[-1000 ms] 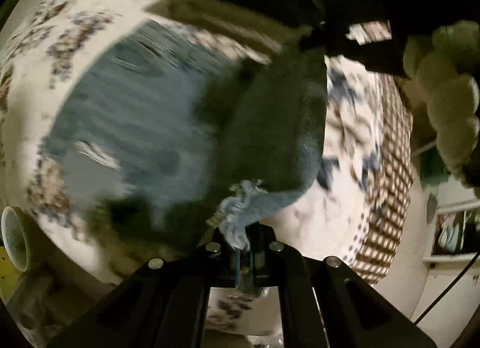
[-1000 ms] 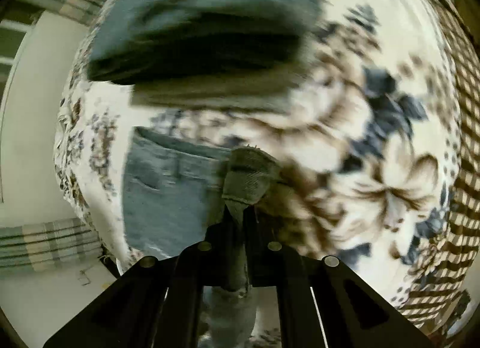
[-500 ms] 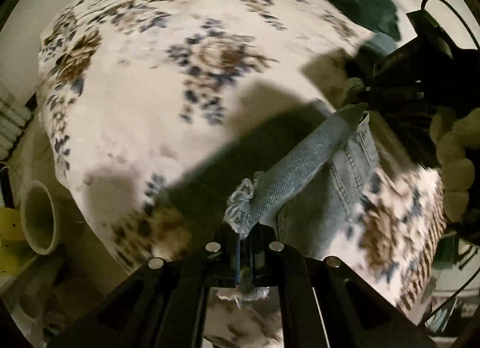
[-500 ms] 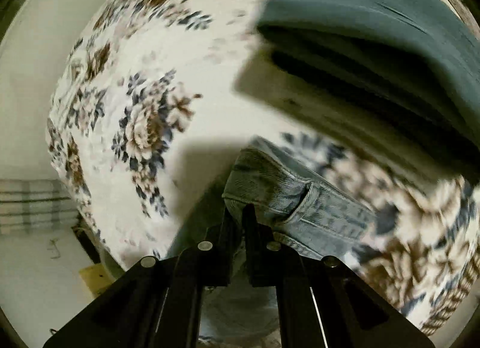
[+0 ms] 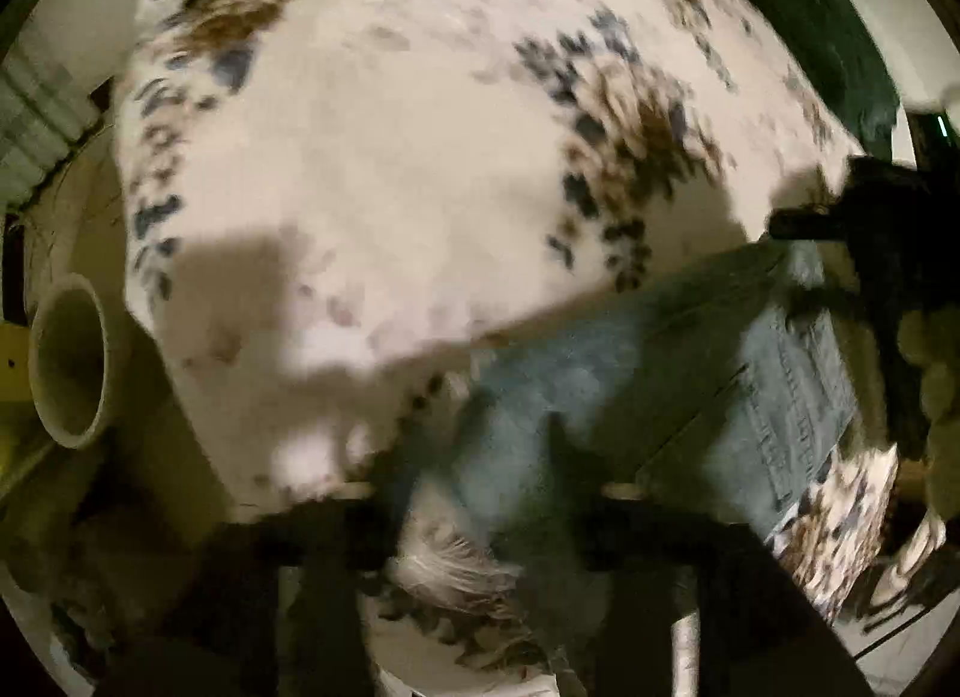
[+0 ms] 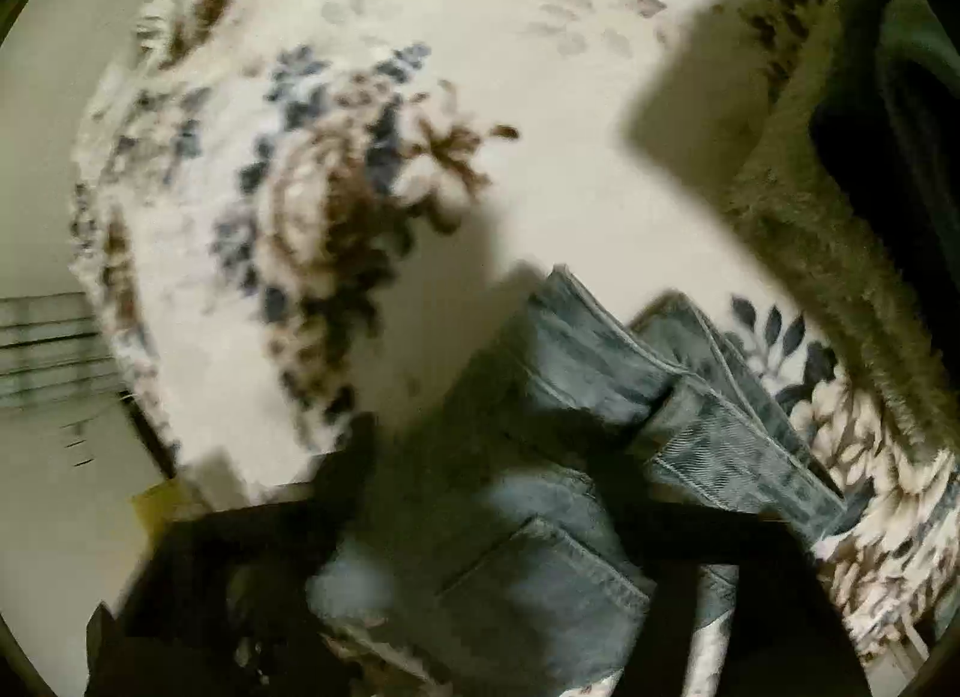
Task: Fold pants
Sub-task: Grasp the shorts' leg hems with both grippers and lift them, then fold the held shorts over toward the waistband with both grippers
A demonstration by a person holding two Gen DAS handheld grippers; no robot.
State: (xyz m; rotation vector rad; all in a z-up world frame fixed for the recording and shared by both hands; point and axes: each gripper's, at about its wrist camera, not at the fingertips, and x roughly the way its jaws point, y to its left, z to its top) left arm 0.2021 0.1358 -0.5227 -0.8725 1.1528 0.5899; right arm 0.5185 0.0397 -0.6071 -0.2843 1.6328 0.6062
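Light blue jeans (image 5: 648, 397) lie flat on a floral blanket (image 5: 390, 168), frayed hem (image 5: 444, 565) nearest the left wrist camera. My left gripper (image 5: 480, 511) is open, its fingers spread either side of the leg end. In the right wrist view the waistband and a back pocket of the jeans (image 6: 540, 565) lie between the spread fingers of my right gripper (image 6: 486, 493), which is open. The right gripper also shows in the left wrist view (image 5: 864, 217) at the far end of the jeans.
A dark green garment (image 5: 798, 24) lies at the blanket's far right, and it also shows in the right wrist view (image 6: 900, 126). A round pale container (image 5: 66, 361) stands off the bed's left edge. The blanket's edge (image 6: 120, 307) drops to the floor at left.
Both grippers were shut on the jeans and holding them up; now both have opened and the jeans lie flat on the blanket.
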